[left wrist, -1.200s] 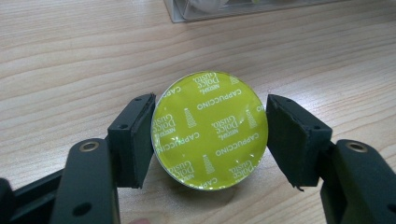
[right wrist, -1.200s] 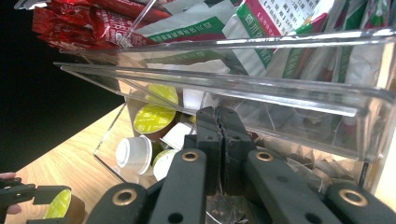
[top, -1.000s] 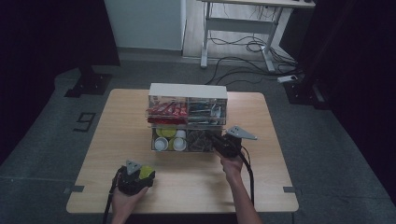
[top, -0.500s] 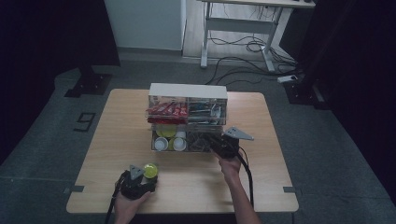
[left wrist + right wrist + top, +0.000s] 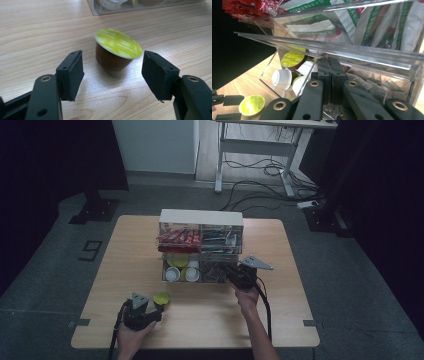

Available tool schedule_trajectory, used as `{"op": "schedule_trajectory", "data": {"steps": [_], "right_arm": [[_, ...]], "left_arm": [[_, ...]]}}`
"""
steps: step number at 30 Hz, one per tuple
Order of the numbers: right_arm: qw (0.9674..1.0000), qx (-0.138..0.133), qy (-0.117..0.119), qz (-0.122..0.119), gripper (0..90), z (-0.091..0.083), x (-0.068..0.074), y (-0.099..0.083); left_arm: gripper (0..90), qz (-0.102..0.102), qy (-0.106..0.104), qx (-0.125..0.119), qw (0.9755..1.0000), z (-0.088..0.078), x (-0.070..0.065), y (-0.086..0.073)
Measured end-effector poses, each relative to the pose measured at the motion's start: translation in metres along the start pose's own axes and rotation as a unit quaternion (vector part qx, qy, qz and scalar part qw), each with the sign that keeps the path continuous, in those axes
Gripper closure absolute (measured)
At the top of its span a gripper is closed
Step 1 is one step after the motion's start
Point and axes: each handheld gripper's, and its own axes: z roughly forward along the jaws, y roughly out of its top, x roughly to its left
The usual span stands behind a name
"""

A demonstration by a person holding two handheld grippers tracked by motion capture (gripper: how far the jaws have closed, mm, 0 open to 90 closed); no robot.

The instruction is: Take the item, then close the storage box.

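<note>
Capsule stands upright near the table's front edge, between the parted jaws of the left gripper, pads clear after a slight closing. Step: placement or pickup; next, retract or close squarely. Right gripper, jaws together, rests at the acrylic organizer's lower drawer holding capsules; upper compartments hold sachets.

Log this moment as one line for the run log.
left gripper: open, jaws just closing either side of coffee capsule, not touching | right gripper: shut, inside clear organizer lower drawer | capsule upright on table
</note>
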Motion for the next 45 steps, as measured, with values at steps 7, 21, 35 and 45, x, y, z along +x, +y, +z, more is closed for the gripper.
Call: {"op": "schedule_trajectory", "data": {"steps": [7,21,35,45], "right_arm": [[1.0,-0.005,0.0,0.004,88.5,-0.003,-0.002,0.002],[0.9999,-0.009,0.0,0.007,88.8,-0.006,-0.002,0.003],[1.0,-0.005,0.002,0.007,88.3,-0.012,0.003,0.001],[0.9999,0.011,-0.004,0.003,88.3,-0.018,0.009,-0.005]], "left_arm": [[33.8,0.002,-0.007,-0.008,0.9999,-0.008,-0.001,0.003],[32.5,0.015,-0.011,-0.021,0.9996,-0.027,-0.002,0.002],[32.2,0.007,-0.015,-0.024,0.9996,-0.03,0.005,-0.01],[32.0,0.006,-0.018,-0.026,0.9995,-0.033,0.009,-0.013]]}}
